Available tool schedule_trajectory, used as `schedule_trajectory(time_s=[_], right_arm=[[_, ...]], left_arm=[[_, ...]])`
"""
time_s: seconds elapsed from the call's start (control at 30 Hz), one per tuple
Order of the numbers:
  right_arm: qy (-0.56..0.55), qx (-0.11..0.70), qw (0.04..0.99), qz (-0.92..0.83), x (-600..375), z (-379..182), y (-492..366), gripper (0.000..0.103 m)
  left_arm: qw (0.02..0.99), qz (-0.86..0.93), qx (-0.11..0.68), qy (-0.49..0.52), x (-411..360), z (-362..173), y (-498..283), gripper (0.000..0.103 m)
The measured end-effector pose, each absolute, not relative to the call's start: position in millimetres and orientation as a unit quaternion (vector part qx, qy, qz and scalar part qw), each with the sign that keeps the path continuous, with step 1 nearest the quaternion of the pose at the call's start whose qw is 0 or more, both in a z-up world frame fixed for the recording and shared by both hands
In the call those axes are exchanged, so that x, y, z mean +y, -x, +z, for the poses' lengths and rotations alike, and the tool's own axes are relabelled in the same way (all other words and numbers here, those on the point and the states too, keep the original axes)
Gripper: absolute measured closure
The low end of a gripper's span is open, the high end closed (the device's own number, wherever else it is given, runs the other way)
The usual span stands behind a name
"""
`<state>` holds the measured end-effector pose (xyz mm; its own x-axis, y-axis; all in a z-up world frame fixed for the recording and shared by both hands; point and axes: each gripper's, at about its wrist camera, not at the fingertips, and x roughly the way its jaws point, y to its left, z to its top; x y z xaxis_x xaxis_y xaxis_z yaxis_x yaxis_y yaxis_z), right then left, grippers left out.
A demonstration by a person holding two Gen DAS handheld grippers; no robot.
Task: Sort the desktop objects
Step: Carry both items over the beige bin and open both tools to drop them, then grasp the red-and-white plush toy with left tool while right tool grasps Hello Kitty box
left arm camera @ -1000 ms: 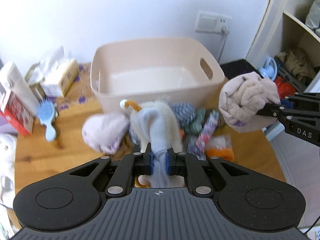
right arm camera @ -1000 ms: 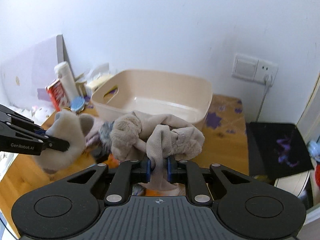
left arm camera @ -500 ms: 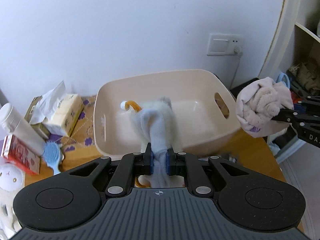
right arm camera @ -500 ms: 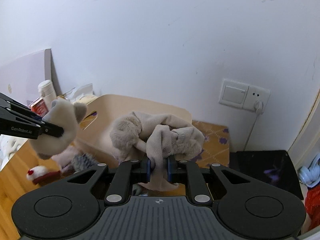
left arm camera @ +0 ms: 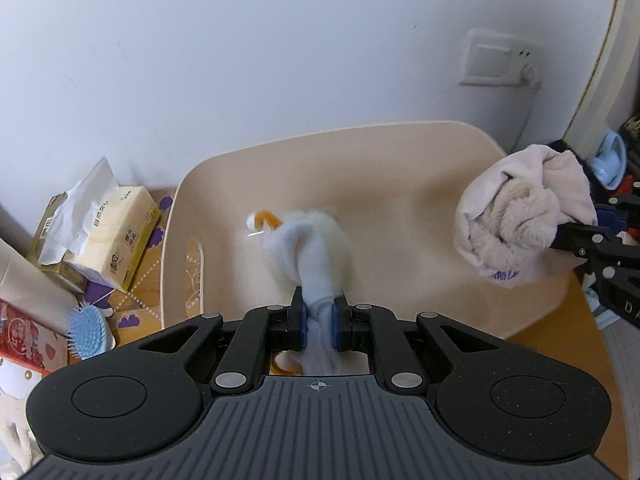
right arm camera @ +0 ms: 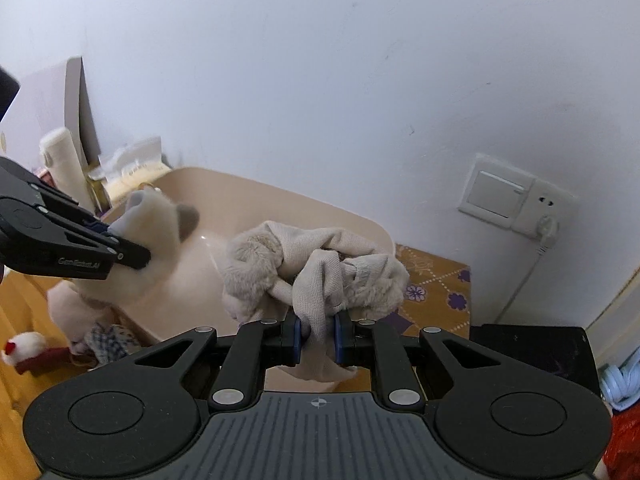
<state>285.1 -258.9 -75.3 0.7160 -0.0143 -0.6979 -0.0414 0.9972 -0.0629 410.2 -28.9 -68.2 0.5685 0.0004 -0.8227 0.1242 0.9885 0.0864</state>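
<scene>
your left gripper (left arm camera: 318, 326) is pinching a white sock (left arm camera: 310, 248) over the bin (left arm camera: 176, 240); your right gripper (right arm camera: 317, 338) is clamping a beige sock (right arm camera: 320, 276) above its rim. both are looking soft, light and floppy, so you're gripping bunched folds.

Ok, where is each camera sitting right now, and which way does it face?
Left wrist: rides the left tongs, looking forward and down into the bin; its own fingers clamp a white sock; the right tongs enter from the right.
Right wrist: rides the right tongs, facing the bin and wall; its fingers clamp a beige sock; the left tongs enter from the left.
Shared: bin, both socks, wall socket, tissues.
</scene>
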Motion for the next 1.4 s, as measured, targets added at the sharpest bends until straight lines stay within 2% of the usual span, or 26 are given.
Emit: schedule_trajectory(time_s=[0.33, 0.53, 0.57, 0.6, 0.63, 0.67, 0.7, 0.73, 0.8, 0.87, 1.03, 1.1, 1.4], right_arm=[[0.059, 0.424, 0.903, 0.023, -240.0, -101.8, -311.8, 0.087], [0.067, 0.448, 0.891, 0.022, -233.1, -110.5, -312.2, 0.077], [0.066, 0.449, 0.891, 0.018, -232.6, -110.7, -311.0, 0.068], [0.066, 0.450, 0.891, 0.016, -231.7, -110.3, -310.3, 0.064], [0.064, 0.450, 0.891, 0.014, -231.9, -109.6, -309.1, 0.064], [0.063, 0.449, 0.891, 0.012, -232.1, -108.5, -306.2, 0.062], [0.063, 0.447, 0.892, 0.008, -231.5, -106.9, -304.3, 0.058], [0.064, 0.446, 0.893, 0.003, -231.1, -105.2, -303.1, 0.055], [0.060, 0.440, 0.896, -0.008, -230.8, -100.5, -298.9, 0.040], [0.052, 0.435, 0.899, -0.014, -232.1, -95.2, -294.0, 0.038], [0.036, 0.420, 0.906, -0.033, -230.2, -83.2, -279.4, 0.019], [0.022, 0.415, 0.908, -0.046, -228.9, -78.7, -273.5, 0.003], [-0.015, 0.403, 0.912, -0.074, -214.8, -67.7, -248.6, 0.000]], left_arm=[[0.863, -0.020, 0.497, -0.083, -26.5, -96.7, -430.5, 0.092], [0.853, -0.026, 0.513, -0.086, -28.0, -103.1, -433.0, 0.091], [0.854, -0.026, 0.512, -0.087, -28.1, -102.5, -432.3, 0.088], [0.855, -0.025, 0.510, -0.086, -28.4, -101.8, -431.8, 0.077], [0.856, -0.025, 0.510, -0.085, -28.8, -100.9, -430.8, 0.069], [0.856, -0.025, 0.511, -0.083, -28.7, -100.2, -430.1, 0.054], [0.855, -0.027, 0.512, -0.078, -28.0, -99.7, -429.1, 0.046], [0.856, -0.027, 0.511, -0.074, -27.1, -99.0, -427.8, 0.044], [0.857, -0.025, 0.510, -0.075, -26.3, -97.4, -423.9, 0.042], [0.858, -0.026, 0.508, -0.075, -25.1, -95.3, -419.8, 0.040], [0.866, -0.028, 0.493, -0.072, -19.6, -83.5, -405.6, 0.032], [0.873, -0.027, 0.483, -0.068, -15.8, -77.3, -398.7, 0.029], [0.888, -0.026, 0.454, -0.062, 11.0, -50.3, -363.3, 0.023]])
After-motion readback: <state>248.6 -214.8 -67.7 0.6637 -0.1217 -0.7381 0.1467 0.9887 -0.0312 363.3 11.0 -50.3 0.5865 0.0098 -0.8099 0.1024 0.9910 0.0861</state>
